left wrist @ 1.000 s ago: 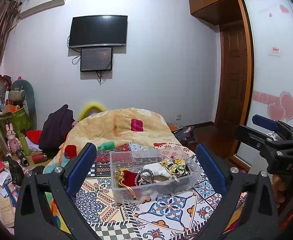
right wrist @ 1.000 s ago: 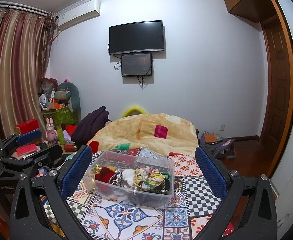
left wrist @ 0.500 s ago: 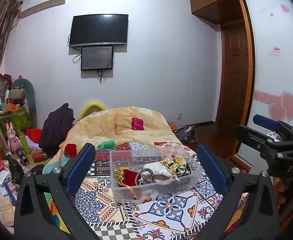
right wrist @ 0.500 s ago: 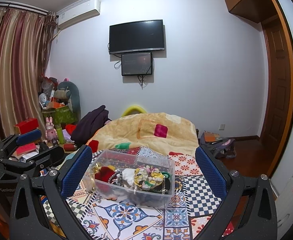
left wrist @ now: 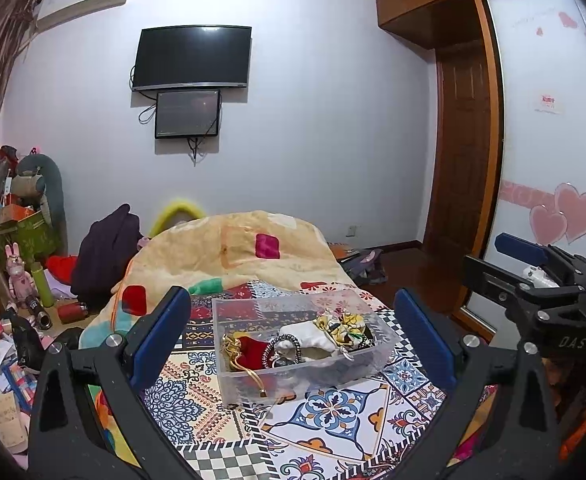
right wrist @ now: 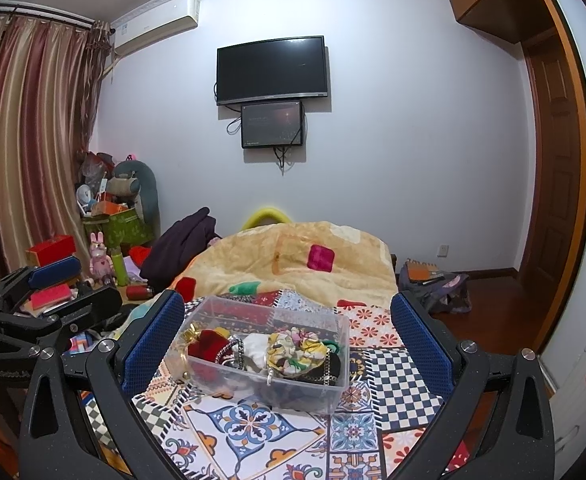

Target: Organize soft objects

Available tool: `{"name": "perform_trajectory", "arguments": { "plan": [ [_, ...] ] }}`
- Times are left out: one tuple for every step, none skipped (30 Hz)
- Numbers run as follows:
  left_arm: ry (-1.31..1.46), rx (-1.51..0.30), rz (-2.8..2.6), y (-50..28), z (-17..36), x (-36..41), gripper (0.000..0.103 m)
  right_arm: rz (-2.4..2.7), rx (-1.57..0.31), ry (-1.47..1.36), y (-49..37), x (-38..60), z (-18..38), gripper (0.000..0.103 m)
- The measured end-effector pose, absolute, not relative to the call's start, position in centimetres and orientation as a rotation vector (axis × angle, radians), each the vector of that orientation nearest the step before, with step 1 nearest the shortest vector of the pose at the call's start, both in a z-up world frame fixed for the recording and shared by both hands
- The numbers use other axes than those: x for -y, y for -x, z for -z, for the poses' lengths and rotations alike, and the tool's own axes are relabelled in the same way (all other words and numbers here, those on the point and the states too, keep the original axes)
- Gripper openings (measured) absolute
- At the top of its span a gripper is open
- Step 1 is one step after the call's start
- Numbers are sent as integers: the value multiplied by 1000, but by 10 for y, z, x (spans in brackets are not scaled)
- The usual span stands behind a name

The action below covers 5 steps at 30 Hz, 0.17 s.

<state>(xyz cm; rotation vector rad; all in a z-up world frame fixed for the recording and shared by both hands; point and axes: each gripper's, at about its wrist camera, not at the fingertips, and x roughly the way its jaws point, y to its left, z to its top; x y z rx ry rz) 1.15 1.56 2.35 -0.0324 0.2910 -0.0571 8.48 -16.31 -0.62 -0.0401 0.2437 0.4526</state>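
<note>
A clear plastic box point(left wrist: 229, 380) stands on the patterned bedspread point(left wrist: 333, 412). It holds a red pouch point(left wrist: 253, 350), a white pouch point(left wrist: 309, 334), a yellow patterned scrunchie point(left wrist: 343, 322) and bead strings. The box also shows in the right wrist view point(right wrist: 333, 396), with the red pouch point(right wrist: 209, 344) and scrunchie point(right wrist: 297, 350). My left gripper point(left wrist: 293, 332) is open and empty, held back from the box. My right gripper point(right wrist: 287, 332) is open and empty too. Each gripper shows at the other view's edge.
A yellow quilt point(right wrist: 293, 256) is heaped behind the box. Clutter, a dark coat point(right wrist: 181, 244) and toys lie at the left by the curtain. A wooden door point(right wrist: 553, 184) and a bag on the floor point(right wrist: 437, 288) are at the right.
Both grippers have stayed open and nearly still. The left view has shifted very slightly; the box and its contents have not moved.
</note>
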Motion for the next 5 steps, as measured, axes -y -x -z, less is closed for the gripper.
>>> {"name": "perform_trajectory", "arguments": {
  "plan": [
    [29, -290, 56, -11, -23, -15, 103, -452, -244, 41, -85, 163, 6, 103],
    [27, -291, 55, -11, -23, -15, 103, -452, -244, 42, -85, 163, 6, 103],
    [27, -291, 55, -11, -24, -15, 103, -453, -245, 41, -85, 163, 6, 103],
    [28, -291, 53, -11, -24, -15, 103, -454, -245, 41, -85, 164, 7, 103],
    [30, -293, 53, -11, -24, -15, 103, -455, -247, 40, -85, 164, 7, 103]
  ]
}}
